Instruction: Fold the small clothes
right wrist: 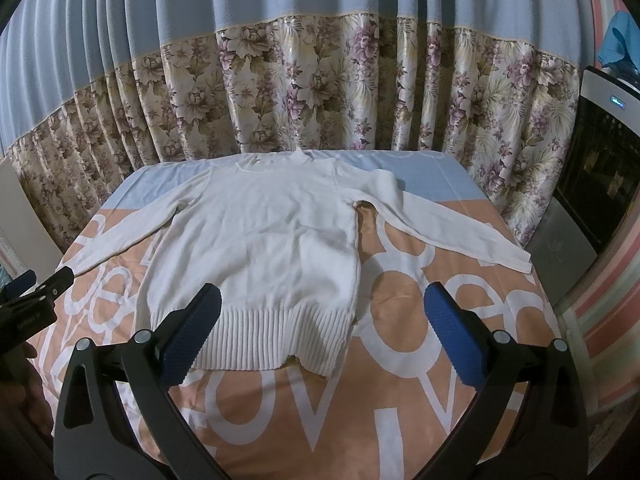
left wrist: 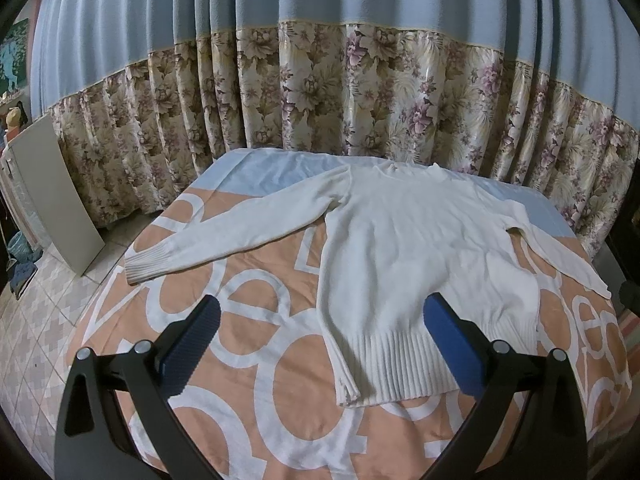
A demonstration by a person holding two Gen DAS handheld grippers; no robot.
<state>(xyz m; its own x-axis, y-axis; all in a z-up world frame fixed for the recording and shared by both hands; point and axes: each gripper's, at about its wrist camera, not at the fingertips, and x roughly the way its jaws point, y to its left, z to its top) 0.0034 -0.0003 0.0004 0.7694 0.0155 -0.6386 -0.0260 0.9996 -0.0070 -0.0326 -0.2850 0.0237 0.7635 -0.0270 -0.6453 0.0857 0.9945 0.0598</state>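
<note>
Both claws, left [left wrist: 320, 340] and right [right wrist: 322, 336], hang spread and empty near the hem of the sweater [left wrist: 420, 248], soft, limp knit best pinched at cuffs or hem corners.

left claw [left wrist: 322, 342]: fingers spread wide, empty | right claw [right wrist: 323, 340]: fingers spread wide, empty

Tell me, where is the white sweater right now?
The white sweater lies flat on the orange patterned bedspread, sleeves spread, collar toward the flowered curtain.
</note>
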